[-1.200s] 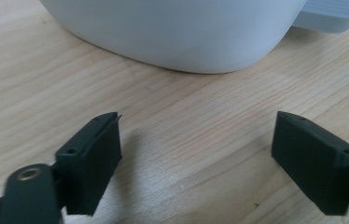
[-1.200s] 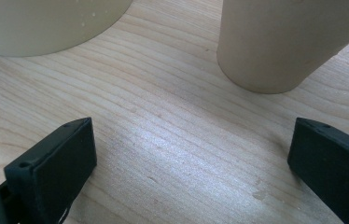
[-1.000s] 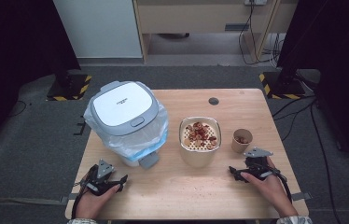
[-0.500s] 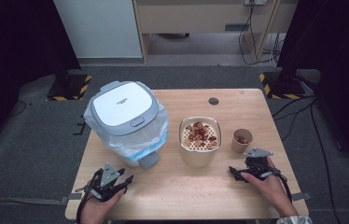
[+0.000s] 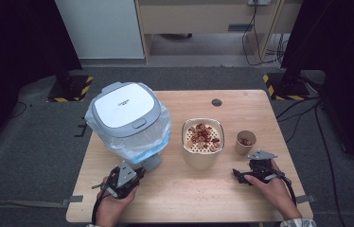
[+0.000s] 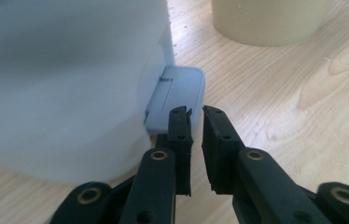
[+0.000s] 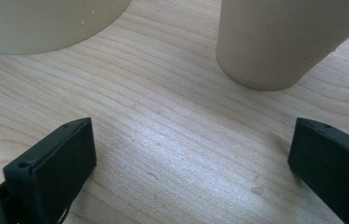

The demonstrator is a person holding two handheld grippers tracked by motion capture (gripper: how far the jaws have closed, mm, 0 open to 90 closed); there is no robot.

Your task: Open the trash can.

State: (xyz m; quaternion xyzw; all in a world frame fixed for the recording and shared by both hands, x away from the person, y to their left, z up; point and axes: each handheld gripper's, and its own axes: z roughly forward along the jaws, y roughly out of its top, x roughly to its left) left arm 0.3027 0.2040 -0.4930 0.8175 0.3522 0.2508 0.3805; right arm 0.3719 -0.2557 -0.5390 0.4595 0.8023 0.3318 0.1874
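Note:
A grey-lidded white bin lined with a clear bag stands at the table's left. Its grey foot pedal juts out at the base. My left gripper is just in front of that pedal. Its jaws have just been closing, and in the left gripper view the left gripper has them almost together, with a thin gap and nothing between. A beige bowl holding red-brown pieces sits mid-table, with a small paper cup to its right. My right gripper rests open on the wood in front of the cup.
The wooden table has bare wood along its front between the two hands. A small dark disc lies near the far edge. Dark floor, cables and yellow-black striped stands surround the table.
My left hand has moved right and forward, up to the bin's pedal, and its jaws have closed from wide to nearly together. The right hand has kept still.

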